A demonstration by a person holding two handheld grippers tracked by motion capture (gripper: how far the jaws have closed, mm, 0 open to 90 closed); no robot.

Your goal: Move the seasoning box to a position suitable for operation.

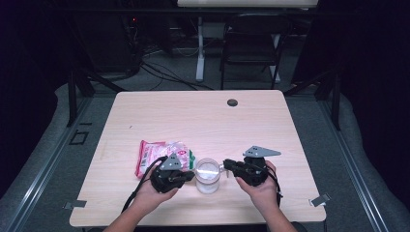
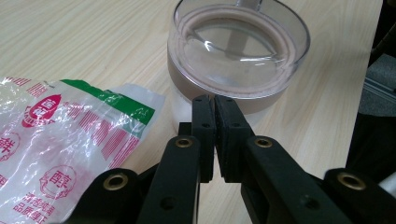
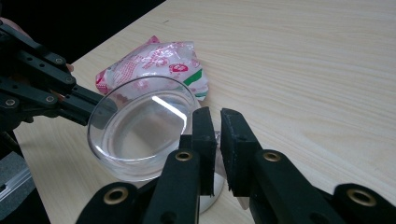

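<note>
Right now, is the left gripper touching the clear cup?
Cannot tell. In its own view the left gripper overlaps the clear cup; the right gripper view puts its tips at the rim. Neither shows contact or a gap.

Count, table [image 1: 203,116]: 1 clear jar [image 1: 208,175], 1 snack bag [image 1: 157,153], pink and green print. 2 grippers: left gripper [image 1: 191,175], right gripper [image 1: 226,166], each in 1 hand, 2 hands total. 1 dark round cap [image 1: 232,102] in the tabletop. Behind the table: 1 folding chair [image 1: 254,41].
</note>
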